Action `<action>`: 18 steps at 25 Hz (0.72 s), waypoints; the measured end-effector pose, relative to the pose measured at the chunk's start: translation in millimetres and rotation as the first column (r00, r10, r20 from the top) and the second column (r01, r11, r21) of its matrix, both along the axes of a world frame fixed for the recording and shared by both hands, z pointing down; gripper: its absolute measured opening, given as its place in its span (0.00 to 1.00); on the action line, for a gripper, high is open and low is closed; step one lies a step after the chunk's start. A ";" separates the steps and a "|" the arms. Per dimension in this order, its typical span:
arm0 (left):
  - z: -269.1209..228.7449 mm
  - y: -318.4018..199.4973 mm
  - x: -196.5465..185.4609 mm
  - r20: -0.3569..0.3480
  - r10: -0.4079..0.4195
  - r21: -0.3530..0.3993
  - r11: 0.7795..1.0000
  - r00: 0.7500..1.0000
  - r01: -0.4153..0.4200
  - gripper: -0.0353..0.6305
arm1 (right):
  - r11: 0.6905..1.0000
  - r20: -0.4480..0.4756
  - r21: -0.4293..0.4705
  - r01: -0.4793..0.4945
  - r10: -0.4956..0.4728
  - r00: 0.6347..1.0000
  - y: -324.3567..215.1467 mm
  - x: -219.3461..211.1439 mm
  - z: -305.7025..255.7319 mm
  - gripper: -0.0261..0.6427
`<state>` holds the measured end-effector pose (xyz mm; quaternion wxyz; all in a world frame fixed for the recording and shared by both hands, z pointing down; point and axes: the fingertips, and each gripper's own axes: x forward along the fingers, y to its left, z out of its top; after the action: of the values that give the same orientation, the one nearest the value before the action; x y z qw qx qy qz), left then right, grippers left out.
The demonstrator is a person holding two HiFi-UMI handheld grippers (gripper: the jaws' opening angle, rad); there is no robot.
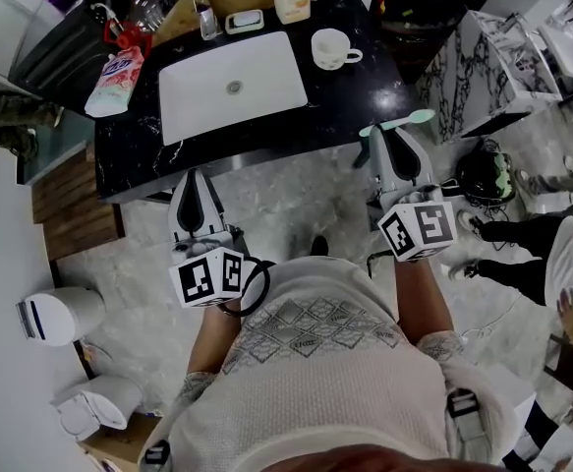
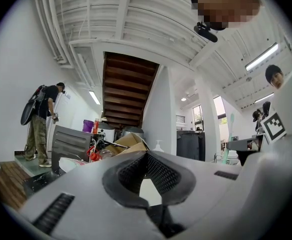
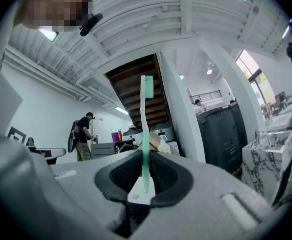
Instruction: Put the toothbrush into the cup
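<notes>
My R gripper (image 1: 395,134) is shut tight on the toothbrush (image 1: 410,119). In the right gripper view the brush stands upright out of the jaws, w/ its lower end pinched between the pads. L gripper (image 1: 195,180) is well off to the R one's left, jaws together w/ nothing between them. The cup (image 1: 331,47) sits ahead of the R gripper and a bit left, on the black counter (image 1: 365,101), just right of the sink (image 1: 266,77), well apart from the brush.
</notes>
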<state>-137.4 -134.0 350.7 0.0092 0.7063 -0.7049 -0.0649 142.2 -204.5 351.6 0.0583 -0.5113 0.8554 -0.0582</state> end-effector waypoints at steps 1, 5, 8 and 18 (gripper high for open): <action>0.5 -1.2 -0.9 0.001 -0.002 -0.003 1.000 1.000 0.002 0.05 | 1.000 -0.002 -0.002 0.000 0.000 1.000 -4.4 0.4 1.7 0.11; -0.9 -5.2 -13.8 0.006 -0.014 -0.004 1.000 1.000 0.014 0.05 | 1.000 -0.013 -0.012 -0.008 0.008 1.000 -21.9 -3.2 9.8 0.11; -2.5 -9.6 -26.9 0.004 -0.018 0.003 1.000 1.000 0.018 0.05 | 1.000 -0.033 -0.006 -0.013 0.013 0.999 -37.5 -12.3 13.9 0.11; -4.0 -15.2 -50.6 -0.001 -0.050 0.007 0.999 0.999 0.050 0.05 | 0.999 -0.052 -0.047 -0.025 0.022 0.998 -95.7 -27.7 36.0 0.11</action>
<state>-188.0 -149.2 346.6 0.0055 0.6884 -0.7221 -0.0681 114.5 -300.2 387.5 0.0250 -0.5239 0.8489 -0.0648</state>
